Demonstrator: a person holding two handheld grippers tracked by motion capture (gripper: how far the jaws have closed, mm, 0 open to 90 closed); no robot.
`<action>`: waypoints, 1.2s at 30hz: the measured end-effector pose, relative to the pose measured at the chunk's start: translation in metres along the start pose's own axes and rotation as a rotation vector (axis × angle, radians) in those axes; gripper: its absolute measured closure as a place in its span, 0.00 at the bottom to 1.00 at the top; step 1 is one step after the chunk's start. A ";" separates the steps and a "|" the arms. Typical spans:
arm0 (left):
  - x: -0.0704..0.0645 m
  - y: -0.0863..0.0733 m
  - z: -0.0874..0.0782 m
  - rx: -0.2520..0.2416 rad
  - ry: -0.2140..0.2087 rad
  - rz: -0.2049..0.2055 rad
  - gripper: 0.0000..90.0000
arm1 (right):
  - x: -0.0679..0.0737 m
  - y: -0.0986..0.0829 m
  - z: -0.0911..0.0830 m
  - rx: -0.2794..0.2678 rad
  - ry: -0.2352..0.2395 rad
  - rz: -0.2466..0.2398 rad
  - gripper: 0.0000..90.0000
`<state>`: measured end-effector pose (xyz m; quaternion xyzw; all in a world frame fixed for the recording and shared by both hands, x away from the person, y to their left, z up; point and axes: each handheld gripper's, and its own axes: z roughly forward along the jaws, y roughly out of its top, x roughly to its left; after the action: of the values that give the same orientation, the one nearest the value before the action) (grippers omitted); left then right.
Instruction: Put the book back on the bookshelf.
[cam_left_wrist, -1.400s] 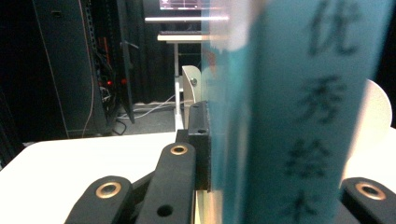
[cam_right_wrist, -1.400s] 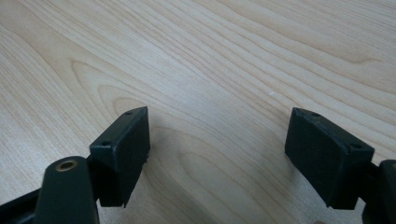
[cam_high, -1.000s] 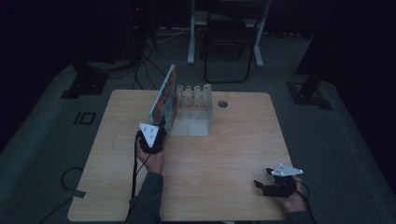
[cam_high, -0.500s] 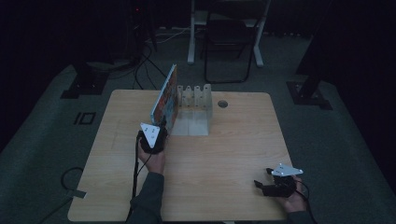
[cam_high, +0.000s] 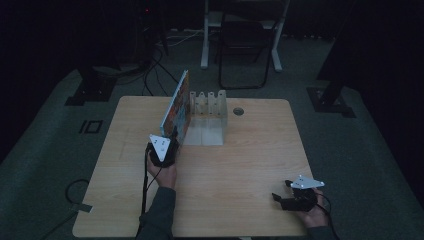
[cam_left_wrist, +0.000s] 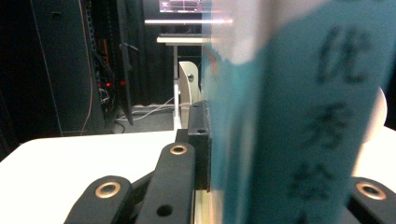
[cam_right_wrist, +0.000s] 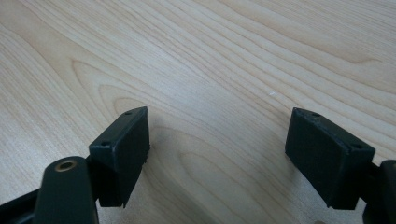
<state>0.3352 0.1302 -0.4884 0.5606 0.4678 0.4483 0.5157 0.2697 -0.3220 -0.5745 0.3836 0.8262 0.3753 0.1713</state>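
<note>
left tool (cam_high: 172, 137) is clamped on the near edge of the book (cam_high: 176, 109), which stands upright on the counter (cam_high: 240, 160), its teal spine (cam_left_wrist: 299, 121) tight between the jaws. just beside the book on its right sits a white slotted rack (cam_high: 206, 117), touching or nearly so. right tool (cam_high: 280, 200) rests well apart at the near right corner, jaws spread wide over bare wood (cam_right_wrist: 210, 60), gripping nothing.

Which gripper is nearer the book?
Left. The left gripper is clamped on the book at its near edge; the right gripper rests open at the table's near right, well away.
</note>
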 end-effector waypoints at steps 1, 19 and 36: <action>0.000 0.000 0.000 0.000 0.000 -0.001 0.90 | 0.000 0.000 0.000 0.000 0.000 0.000 0.24; 0.000 -0.010 -0.007 0.002 -0.001 -0.012 0.90 | 0.000 0.000 0.000 -0.001 0.000 -0.001 0.24; 0.006 -0.011 -0.009 0.002 -0.017 -0.032 0.90 | 0.000 0.000 0.000 -0.001 0.000 -0.002 0.24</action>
<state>0.3266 0.1377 -0.4985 0.5574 0.4725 0.4348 0.5263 0.2698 -0.3220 -0.5745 0.3829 0.8264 0.3755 0.1716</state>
